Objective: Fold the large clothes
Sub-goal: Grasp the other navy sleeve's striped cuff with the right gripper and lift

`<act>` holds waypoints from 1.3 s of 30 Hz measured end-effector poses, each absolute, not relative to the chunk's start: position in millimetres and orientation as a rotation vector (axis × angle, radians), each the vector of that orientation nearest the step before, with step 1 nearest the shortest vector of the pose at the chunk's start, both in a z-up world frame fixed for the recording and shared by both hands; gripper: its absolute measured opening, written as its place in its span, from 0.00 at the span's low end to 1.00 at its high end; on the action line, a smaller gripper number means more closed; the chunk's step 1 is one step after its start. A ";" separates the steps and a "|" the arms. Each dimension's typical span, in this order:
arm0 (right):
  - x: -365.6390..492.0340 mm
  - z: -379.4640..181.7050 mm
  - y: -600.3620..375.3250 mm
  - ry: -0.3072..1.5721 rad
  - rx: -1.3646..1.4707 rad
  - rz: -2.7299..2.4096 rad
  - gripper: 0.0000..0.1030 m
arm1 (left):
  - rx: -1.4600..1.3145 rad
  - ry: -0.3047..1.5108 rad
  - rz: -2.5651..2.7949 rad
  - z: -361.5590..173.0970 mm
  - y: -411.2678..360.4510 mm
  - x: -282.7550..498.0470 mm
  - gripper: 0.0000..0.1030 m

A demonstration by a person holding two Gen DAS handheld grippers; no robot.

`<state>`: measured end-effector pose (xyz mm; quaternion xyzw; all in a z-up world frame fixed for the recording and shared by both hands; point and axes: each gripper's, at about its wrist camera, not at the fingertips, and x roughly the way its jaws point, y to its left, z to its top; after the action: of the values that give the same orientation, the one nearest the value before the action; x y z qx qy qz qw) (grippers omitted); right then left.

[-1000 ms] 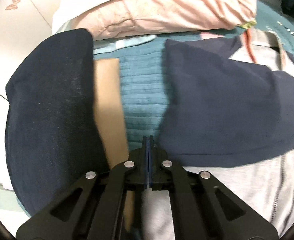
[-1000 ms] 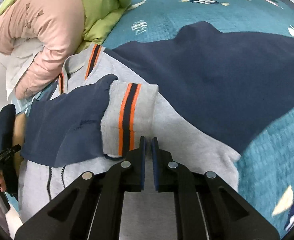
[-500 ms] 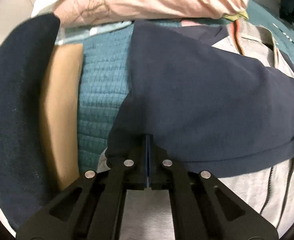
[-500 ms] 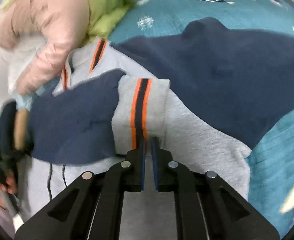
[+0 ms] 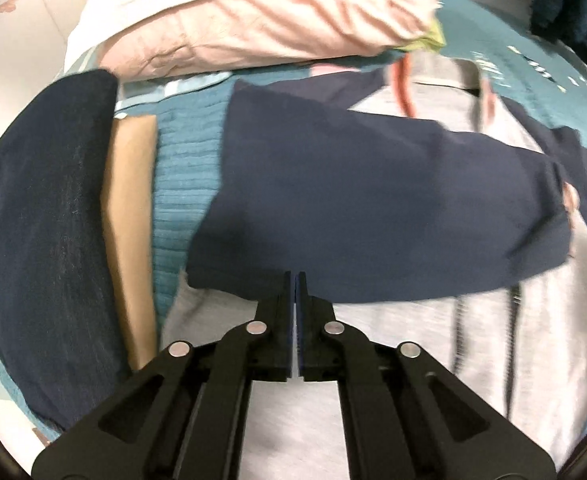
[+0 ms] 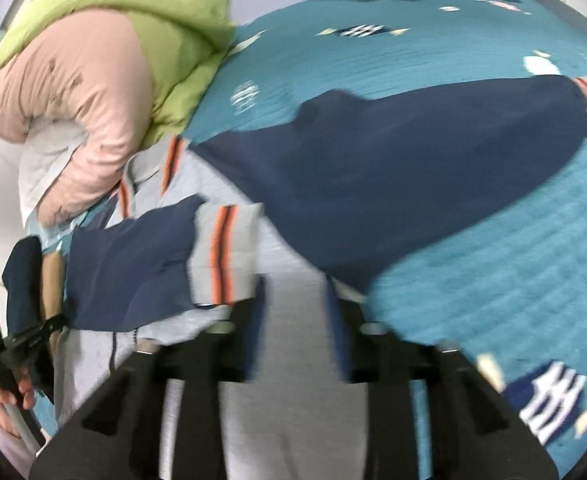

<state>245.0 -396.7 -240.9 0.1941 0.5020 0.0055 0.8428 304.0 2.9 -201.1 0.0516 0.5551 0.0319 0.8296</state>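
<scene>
A grey zip jacket with navy sleeves lies on a teal quilt [image 6: 473,272]. Its grey body [image 5: 393,360] fills the near part of the left wrist view, and one navy sleeve [image 5: 373,208] lies folded across it. In the right wrist view that sleeve [image 6: 133,268] ends in a grey cuff with orange stripes [image 6: 221,256]; the other navy sleeve [image 6: 393,168] stretches out to the right. My left gripper [image 5: 295,280] is shut and empty at the folded sleeve's near edge. My right gripper [image 6: 295,312] is open over the grey body, beside the cuff.
A pink and green duvet [image 6: 105,80] is bunched at the far edge of the bed. A dark navy garment [image 5: 49,240] and a tan board [image 5: 129,220] lie at the left. The left gripper's handle and hand [image 6: 9,360] show at the left of the right wrist view.
My right gripper has opened and let go of the cuff, and its view has drawn back. The left wrist view has shifted and the folded sleeve now lies flat across the body.
</scene>
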 end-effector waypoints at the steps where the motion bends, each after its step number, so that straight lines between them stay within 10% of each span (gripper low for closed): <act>1: 244.5 -238.1 -405.4 1.045 0.409 -0.021 0.54 | 0.108 1.176 0.058 -197.6 -4.5 300.6 0.21; 4: 243.9 -236.3 -444.4 1.025 0.495 -0.107 0.66 | 0.111 1.150 0.033 -188.4 -29.1 293.4 0.39; 13: 249.1 -248.3 -542.0 0.969 0.587 -0.285 0.74 | 0.035 1.166 -0.129 -185.8 -123.8 314.7 0.39; 26: 261.1 -279.6 -639.4 0.939 0.657 -0.413 0.74 | 0.069 1.178 -0.243 -214.6 -250.7 363.0 0.08; 39: 284.4 -299.9 -696.1 0.735 0.790 -0.346 0.69 | 0.099 1.164 -0.220 -260.6 -278.8 383.9 0.04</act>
<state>284.4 -696.1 -299.9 0.3742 0.3483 -0.1639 0.8437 383.9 -278.8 -260.6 0.0467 0.5484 -0.1035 0.8285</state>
